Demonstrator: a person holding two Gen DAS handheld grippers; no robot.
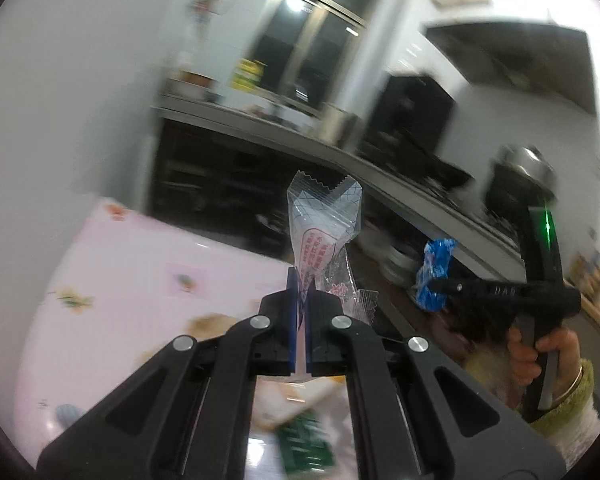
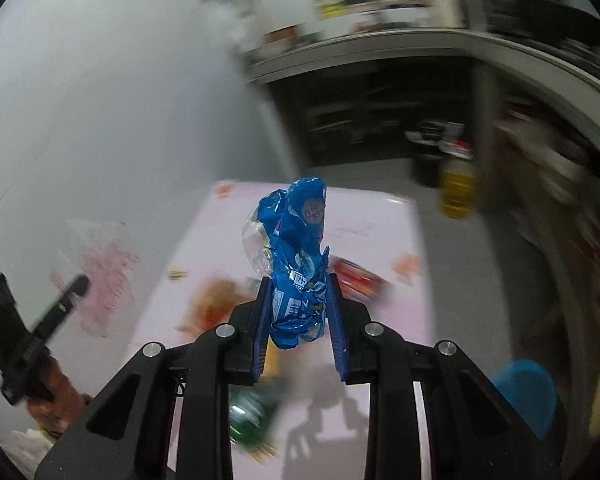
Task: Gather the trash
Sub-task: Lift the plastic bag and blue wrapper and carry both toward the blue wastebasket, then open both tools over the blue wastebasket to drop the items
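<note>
Two wrappers gripped above the pink tablecloth (image 2: pixel 380 232): clear wrapper (image 1: pixel 324 224) pinched in left gripper (image 1: pixel 302 284), blue wrapper (image 2: pixel 296 256) in right gripper (image 2: pixel 298 292); best carried with both squeezes firm.

Left tool (image 1: pixel 300 292): matte black plastic frame, two angled linkage arms per side, triangular cut-outs near the base.
Left tool's pads (image 1: pixel 291 320): thin dark-blue strips lining the inner faces.
Pivot screws (image 1: pixel 260 322): round silver heads, four across the linkage.
Right tool (image 2: pixel 298 300): same black frame, silver pivots; ribbed blue pads.
Right tool, seen from the left wrist: black pistol-like body, green light stripe on its housing.
Right hand (image 1: pixel 534 350): thin gold-coloured bangle at the wrist.
Sleeve (image 1: pixel 568 404): fuzzy yellow-green cuff over pale knit.
</note>
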